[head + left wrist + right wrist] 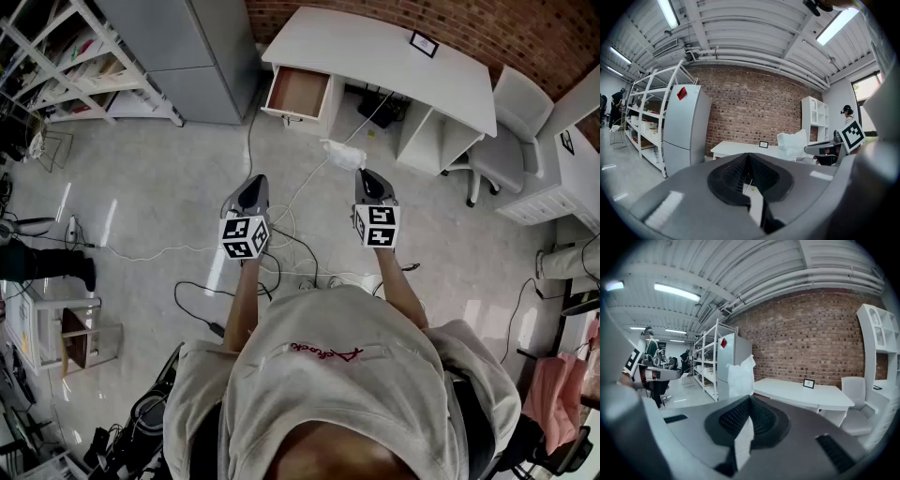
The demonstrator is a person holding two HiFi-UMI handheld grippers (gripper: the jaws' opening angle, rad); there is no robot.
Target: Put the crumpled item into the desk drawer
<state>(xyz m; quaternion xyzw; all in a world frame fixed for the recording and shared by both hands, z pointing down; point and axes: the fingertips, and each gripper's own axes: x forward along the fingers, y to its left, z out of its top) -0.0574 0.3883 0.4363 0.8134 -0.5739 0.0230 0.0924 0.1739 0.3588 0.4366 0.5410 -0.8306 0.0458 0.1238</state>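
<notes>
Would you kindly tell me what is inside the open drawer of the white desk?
The drawer shows only its bare brown bottom, with nothing on the visible part. Its rear runs under the desktop, so that part cannot be seen.

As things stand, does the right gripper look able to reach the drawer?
Probably not yet. The drawer stands open with nothing blocking it, but floor lies between it and the right gripper, which holds the item.
</notes>
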